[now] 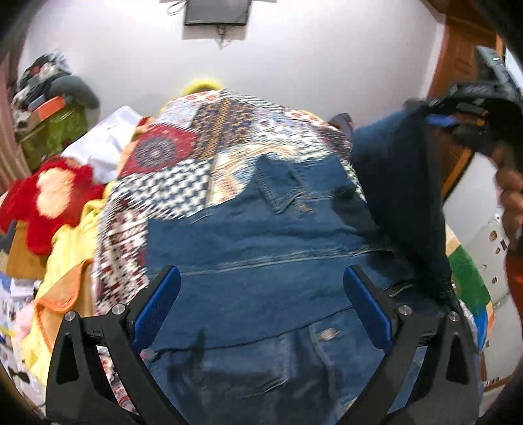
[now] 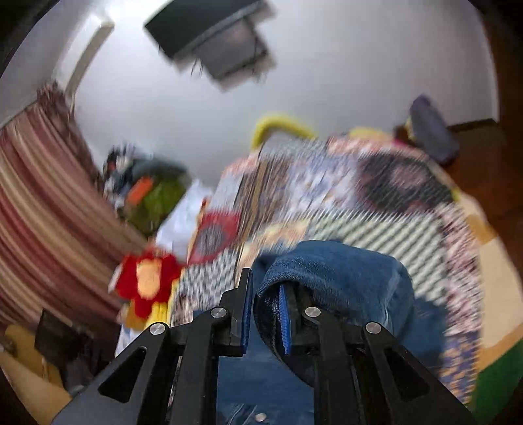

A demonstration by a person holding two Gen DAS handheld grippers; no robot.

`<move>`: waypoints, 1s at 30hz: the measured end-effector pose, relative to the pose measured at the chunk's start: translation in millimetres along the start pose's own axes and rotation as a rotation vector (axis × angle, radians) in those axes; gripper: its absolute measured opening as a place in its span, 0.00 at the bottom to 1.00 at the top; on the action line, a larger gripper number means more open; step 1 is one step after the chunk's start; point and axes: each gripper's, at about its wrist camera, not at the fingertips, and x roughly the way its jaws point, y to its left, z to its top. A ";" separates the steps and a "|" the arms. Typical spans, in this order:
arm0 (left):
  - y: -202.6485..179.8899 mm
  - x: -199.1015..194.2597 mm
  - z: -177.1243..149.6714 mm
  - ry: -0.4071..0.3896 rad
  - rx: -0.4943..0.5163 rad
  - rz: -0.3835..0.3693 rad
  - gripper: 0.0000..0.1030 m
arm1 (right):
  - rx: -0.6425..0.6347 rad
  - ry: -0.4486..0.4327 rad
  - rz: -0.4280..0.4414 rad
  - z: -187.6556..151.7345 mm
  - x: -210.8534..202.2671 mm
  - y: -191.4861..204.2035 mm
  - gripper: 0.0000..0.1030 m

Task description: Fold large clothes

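A blue denim jacket (image 1: 261, 255) lies spread on a patchwork bedspread (image 1: 202, 157), collar toward the far side. My left gripper (image 1: 261, 294) hovers low over its middle, jaws wide open and empty. My right gripper (image 1: 457, 121) shows in the left wrist view at the upper right, lifting a sleeve of the jacket (image 1: 402, 183) off the bed. In the right wrist view the right gripper (image 2: 264, 314) is shut on that bunched blue denim sleeve (image 2: 336, 278), which drapes over the right finger.
A red and cream plush toy (image 1: 49, 196) and yellow cloth (image 1: 65, 248) lie at the bed's left edge. A green box with clutter (image 1: 49, 127) stands in the left corner. A wooden door (image 1: 464, 59) is at the right. A screen (image 1: 215, 11) hangs on the wall.
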 end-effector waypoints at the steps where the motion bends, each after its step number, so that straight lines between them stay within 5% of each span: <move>1: 6.8 -2.8 -3.2 0.000 -0.011 0.010 0.97 | -0.010 0.049 0.008 -9.7 22.1 8.5 0.12; 8: 49.2 -16.2 -24.8 0.005 -0.094 0.060 0.97 | -0.028 0.362 0.044 -96.4 134.1 36.3 0.12; 18: 59.2 -11.0 -30.4 0.022 -0.156 0.050 0.97 | -0.064 0.670 -0.054 -167.6 175.5 30.7 0.13; 25: 31.1 -9.3 -24.1 0.025 -0.069 0.065 0.97 | -0.142 0.718 0.018 -172.2 127.9 22.6 0.13; 30: 10.3 2.4 -13.1 0.044 -0.020 0.060 0.98 | -0.213 0.580 0.021 -148.1 66.2 11.1 0.13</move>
